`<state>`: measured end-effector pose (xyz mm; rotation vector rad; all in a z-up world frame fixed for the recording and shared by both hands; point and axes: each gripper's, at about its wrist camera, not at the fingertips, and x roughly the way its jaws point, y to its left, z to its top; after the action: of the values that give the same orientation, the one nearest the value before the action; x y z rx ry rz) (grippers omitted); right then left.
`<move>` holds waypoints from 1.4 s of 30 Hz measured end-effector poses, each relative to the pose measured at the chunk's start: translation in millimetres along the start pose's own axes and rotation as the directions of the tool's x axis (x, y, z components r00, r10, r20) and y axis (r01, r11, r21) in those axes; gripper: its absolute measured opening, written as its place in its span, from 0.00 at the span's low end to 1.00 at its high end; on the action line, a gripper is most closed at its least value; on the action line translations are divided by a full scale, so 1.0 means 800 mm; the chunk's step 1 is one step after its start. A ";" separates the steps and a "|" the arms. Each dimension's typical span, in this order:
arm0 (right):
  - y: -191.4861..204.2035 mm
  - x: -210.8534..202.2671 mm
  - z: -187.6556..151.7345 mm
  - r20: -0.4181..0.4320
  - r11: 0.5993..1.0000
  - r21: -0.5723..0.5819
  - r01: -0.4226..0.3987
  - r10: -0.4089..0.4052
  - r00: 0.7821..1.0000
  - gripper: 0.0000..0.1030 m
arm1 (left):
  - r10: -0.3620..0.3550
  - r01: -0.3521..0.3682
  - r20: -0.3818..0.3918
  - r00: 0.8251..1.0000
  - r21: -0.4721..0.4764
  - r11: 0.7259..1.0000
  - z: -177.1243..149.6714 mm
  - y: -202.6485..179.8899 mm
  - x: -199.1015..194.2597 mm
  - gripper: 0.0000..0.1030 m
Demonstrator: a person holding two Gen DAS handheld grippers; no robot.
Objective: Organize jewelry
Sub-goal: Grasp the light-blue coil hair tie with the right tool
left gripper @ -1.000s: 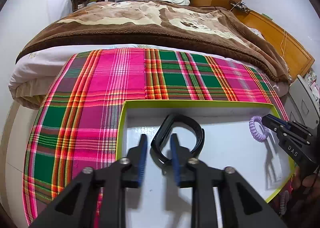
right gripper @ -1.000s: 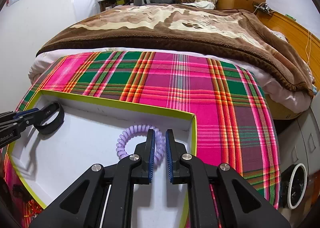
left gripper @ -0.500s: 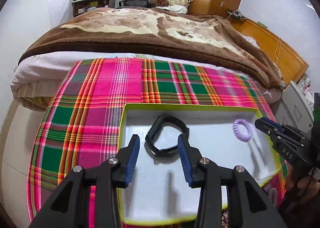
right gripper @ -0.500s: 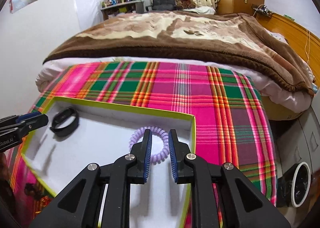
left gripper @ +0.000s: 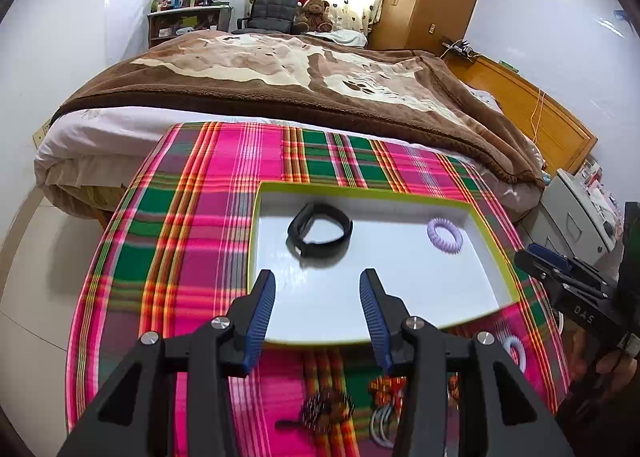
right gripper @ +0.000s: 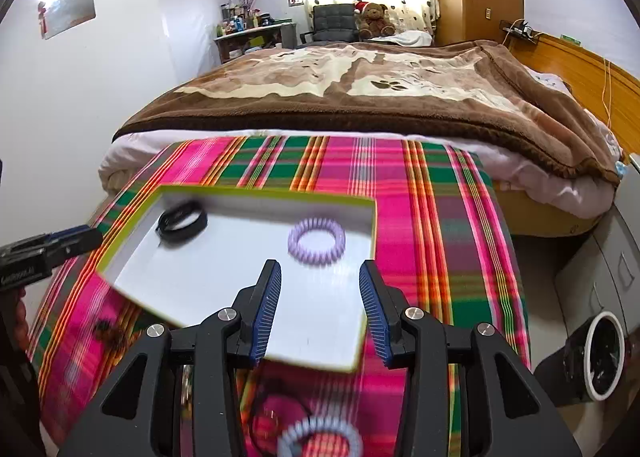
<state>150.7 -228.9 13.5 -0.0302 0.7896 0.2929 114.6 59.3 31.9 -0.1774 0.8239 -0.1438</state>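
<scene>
A white tray with a lime-green rim lies on the plaid cloth. In it lie a black wristband at the left and a purple spiral hair tie at the right. My left gripper is open and empty, raised above the tray's near edge. My right gripper is open and empty, raised above the tray near the purple hair tie. Each gripper shows at the side of the other's view: the right one, the left one.
The plaid cloth covers a table in front of a bed with a brown blanket. Loose jewelry lies near the front edge: a brown scrunchie, a white ring, a pale spiral tie. A grey cabinet stands right.
Both grippers opened wide, let go of the wristband and the purple hair tie in the tray, and drew back and upward.
</scene>
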 end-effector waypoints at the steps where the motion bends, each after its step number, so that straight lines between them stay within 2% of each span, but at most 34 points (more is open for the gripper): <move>1: -0.001 -0.004 -0.006 -0.004 1.000 -0.002 0.000 0.000 1.000 0.41 | -0.003 0.003 0.003 1.000 0.002 1.000 -0.005 0.000 -0.004 0.45; 11: -0.021 -0.029 -0.056 -0.039 1.000 0.019 0.021 -0.020 0.999 0.41 | -0.013 0.012 -0.014 1.000 -0.028 1.000 -0.045 0.010 -0.021 0.45; 21: -0.033 -0.027 -0.103 -0.100 0.999 0.047 0.025 -0.020 0.995 0.41 | -0.027 0.025 -0.035 0.999 -0.055 0.998 -0.081 0.020 -0.026 0.45; 27: -0.030 -0.012 -0.116 -0.156 0.999 0.023 0.036 -0.032 0.987 0.41 | -0.015 0.011 -0.054 0.998 -0.073 0.997 -0.095 0.028 -0.026 0.45; 35: -0.026 -0.011 -0.117 -0.159 0.999 0.014 0.040 -0.037 0.987 0.41 | -0.014 0.010 -0.062 0.998 -0.073 0.997 -0.105 0.030 -0.027 0.45; 37: -0.023 -0.011 -0.117 -0.156 0.999 0.006 0.054 -0.053 0.986 0.38 | -0.016 0.011 -0.063 0.998 -0.071 0.997 -0.105 0.030 -0.027 0.45; 39: -0.020 -0.011 -0.118 -0.152 0.996 -0.006 0.084 -0.084 0.985 0.20 | -0.013 0.008 -0.066 0.998 -0.071 0.997 -0.106 0.032 -0.026 0.45; 42: -0.022 -0.012 -0.118 -0.153 0.998 -0.001 0.058 -0.058 0.987 0.11 | -0.008 0.003 -0.073 0.997 -0.073 0.997 -0.107 0.034 -0.023 0.45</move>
<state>83.8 -260.8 -47.9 -0.0729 0.9402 0.2358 40.0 80.5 -17.7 -0.2444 0.9028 -0.1262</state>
